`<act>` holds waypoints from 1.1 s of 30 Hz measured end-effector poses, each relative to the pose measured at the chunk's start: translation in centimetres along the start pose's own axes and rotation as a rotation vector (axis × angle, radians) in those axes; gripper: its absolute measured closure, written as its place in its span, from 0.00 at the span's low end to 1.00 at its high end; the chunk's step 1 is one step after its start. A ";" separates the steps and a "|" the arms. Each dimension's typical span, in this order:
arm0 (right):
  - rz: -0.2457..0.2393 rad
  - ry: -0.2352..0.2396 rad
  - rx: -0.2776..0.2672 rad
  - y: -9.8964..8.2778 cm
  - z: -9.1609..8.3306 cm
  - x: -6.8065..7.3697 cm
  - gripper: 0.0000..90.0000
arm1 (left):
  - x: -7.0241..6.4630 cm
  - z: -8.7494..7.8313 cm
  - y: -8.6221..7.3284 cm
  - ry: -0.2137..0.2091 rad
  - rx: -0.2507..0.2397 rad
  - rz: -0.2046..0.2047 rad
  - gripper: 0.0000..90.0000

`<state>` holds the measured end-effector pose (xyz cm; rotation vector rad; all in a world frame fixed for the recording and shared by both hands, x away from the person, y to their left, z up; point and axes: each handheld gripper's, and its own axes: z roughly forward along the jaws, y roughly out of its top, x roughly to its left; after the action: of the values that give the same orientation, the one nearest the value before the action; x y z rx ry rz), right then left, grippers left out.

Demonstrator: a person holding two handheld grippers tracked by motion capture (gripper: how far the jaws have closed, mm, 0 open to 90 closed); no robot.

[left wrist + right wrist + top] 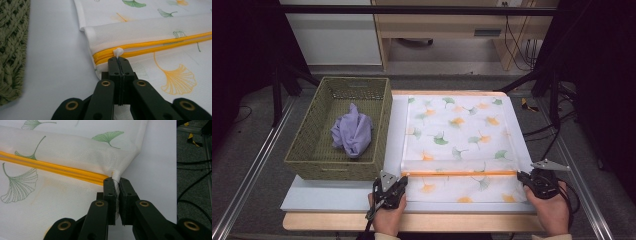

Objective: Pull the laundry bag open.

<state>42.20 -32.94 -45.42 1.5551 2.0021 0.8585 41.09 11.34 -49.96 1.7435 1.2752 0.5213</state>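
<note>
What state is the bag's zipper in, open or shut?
Open along what shows. The zipper has two yellow rows lying apart with a gap between them, and the white pull sits at the bag's left end, pinched in the left claw.

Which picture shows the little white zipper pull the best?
The left gripper view: the white zipper pull sits close up, pinched at the tip of the left tool. In the high view it is too small to make out. The right gripper view shows the zipper's other end.
</note>
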 end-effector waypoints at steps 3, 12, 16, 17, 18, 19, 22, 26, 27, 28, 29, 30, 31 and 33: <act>-0.002 0.000 0.001 0.0 0.0 0.0 0.95 | 0.0 0.0 0.0 0.001 0.000 0.003 1.00; -0.010 -0.012 -0.023 -0.1 -0.1 -0.1 0.81 | 0.0 -0.2 0.1 0.027 -0.050 -0.004 0.84; 0.002 -0.012 -0.099 -0.1 -0.9 -0.2 0.68 | -0.5 -0.9 1.0 0.026 -0.096 0.022 0.65; 0.002 -0.012 -0.111 0.0 -1.0 -0.1 0.66 | -0.7 -1.0 1.2 0.020 -0.109 0.028 0.62; 0.002 -0.012 -0.111 0.0 -1.0 -0.1 0.66 | -0.7 -1.0 1.2 0.020 -0.109 0.028 0.60; -0.017 -0.006 -0.145 0.1 -1.1 0.1 0.59 | -1.0 -1.3 1.6 0.009 -0.134 0.045 0.57; -0.039 0.010 -0.189 0.3 -1.2 0.6 0.52 | -1.6 -1.4 2.4 -0.039 -0.144 0.061 0.51; -0.070 0.031 -0.230 0.5 -1.3 1.0 0.44 | -2.2 -1.5 3.5 -0.075 -0.140 0.072 0.44; -0.069 0.036 -0.236 0.6 -1.3 1.1 0.41 | -2.3 -1.6 3.8 -0.083 -0.135 0.075 0.43; -0.072 0.040 -0.240 0.6 -1.2 1.2 0.39 | -2.4 -1.6 4.1 -0.090 -0.132 0.085 0.41; -0.073 0.047 -0.244 0.7 -1.2 1.2 0.37 | -2.5 -1.6 4.4 -0.095 -0.129 0.094 0.39; -0.068 0.050 -0.244 0.7 -1.2 1.4 0.36 | -2.6 -1.5 4.7 -0.096 -0.127 0.103 0.38; -0.074 0.050 -0.251 0.8 -1.3 1.4 0.33 | -2.6 -1.5 5.0 -0.097 -0.125 0.109 0.35; -0.077 0.058 -0.264 1.1 -1.4 1.7 0.28 | -2.8 -1.4 5.6 -0.118 -0.124 0.112 0.28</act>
<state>41.58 -31.41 -43.65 1.3114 1.8859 1.0983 41.93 8.99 -44.10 1.7221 1.0468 0.5418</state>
